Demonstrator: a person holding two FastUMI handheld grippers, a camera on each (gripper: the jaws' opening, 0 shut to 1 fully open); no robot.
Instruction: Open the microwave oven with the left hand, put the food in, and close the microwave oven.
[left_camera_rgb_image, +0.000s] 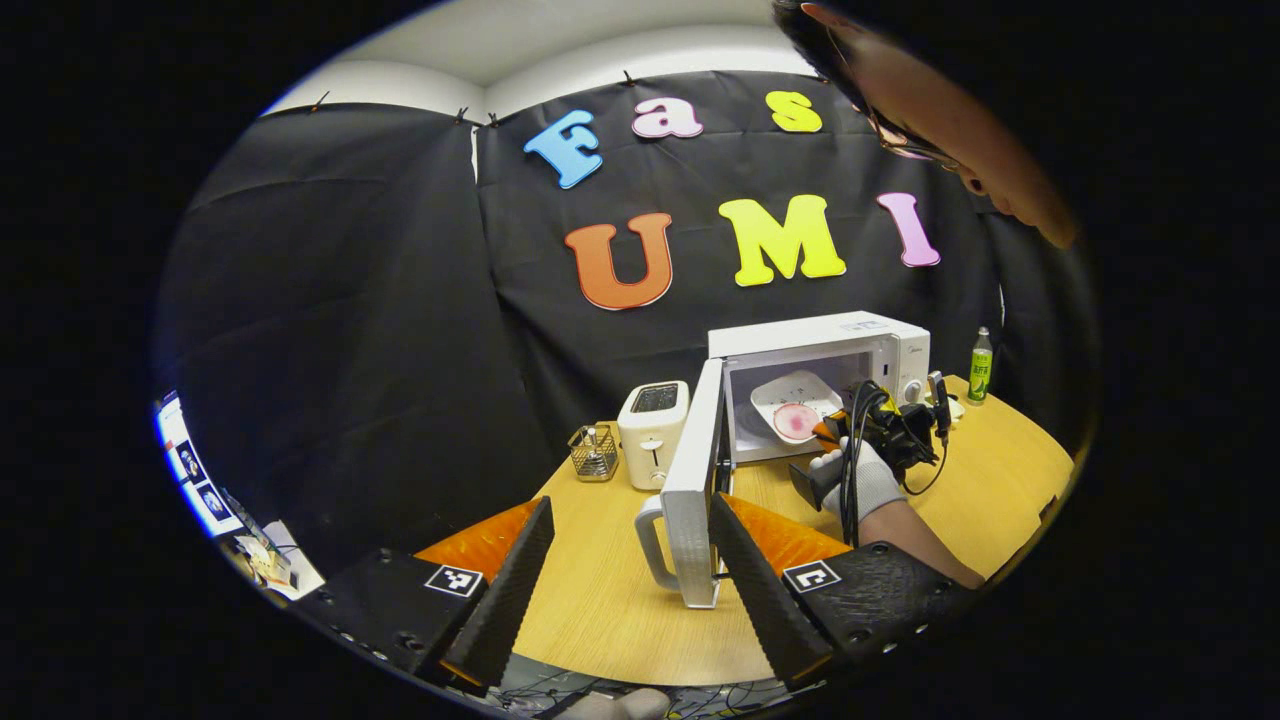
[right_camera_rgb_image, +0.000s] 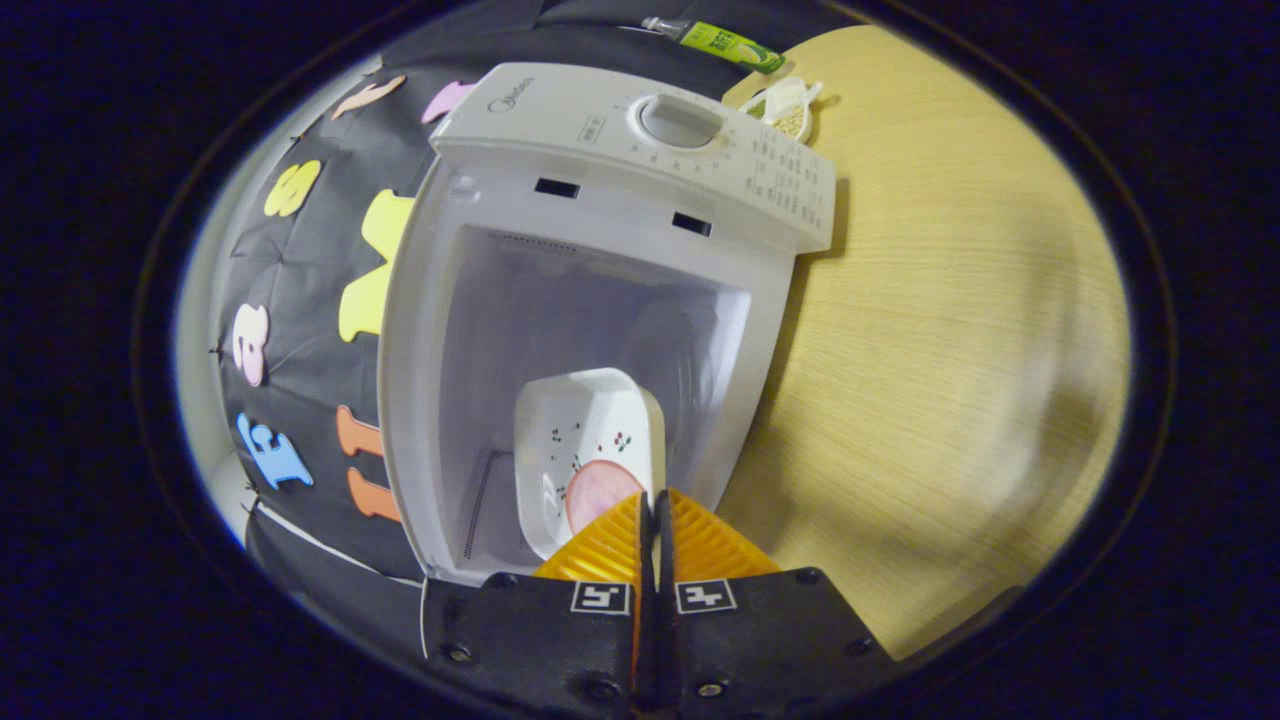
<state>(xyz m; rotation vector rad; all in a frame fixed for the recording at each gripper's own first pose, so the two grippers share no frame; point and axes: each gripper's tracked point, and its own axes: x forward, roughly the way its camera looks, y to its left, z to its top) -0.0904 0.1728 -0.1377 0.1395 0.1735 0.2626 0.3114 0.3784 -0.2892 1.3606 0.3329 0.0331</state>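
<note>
The white microwave (left_camera_rgb_image: 830, 335) stands on the wooden table (left_camera_rgb_image: 600, 610), its door (left_camera_rgb_image: 690, 490) swung wide open with the handle (left_camera_rgb_image: 648, 540) toward me. My left gripper (left_camera_rgb_image: 632, 503) is open; the door's free edge shows between its fingers, close to the right one, with no touch visible. Inside the cavity sits a white plate (left_camera_rgb_image: 795, 405) with a pink slice of food. A gloved hand holds my right gripper (left_camera_rgb_image: 826, 432) at the oven's mouth. In the right gripper view that gripper (right_camera_rgb_image: 655, 500) is shut on the rim of the plate (right_camera_rgb_image: 585, 430), which is inside the microwave (right_camera_rgb_image: 600, 110).
A white toaster (left_camera_rgb_image: 653, 432) and a small wire basket (left_camera_rgb_image: 593, 452) stand left of the open door. A green bottle (left_camera_rgb_image: 981, 365) stands right of the oven, also the bottle (right_camera_rgb_image: 725, 42). Bare tabletop (right_camera_rgb_image: 950, 350) lies beside the oven. A person's head leans in at upper right.
</note>
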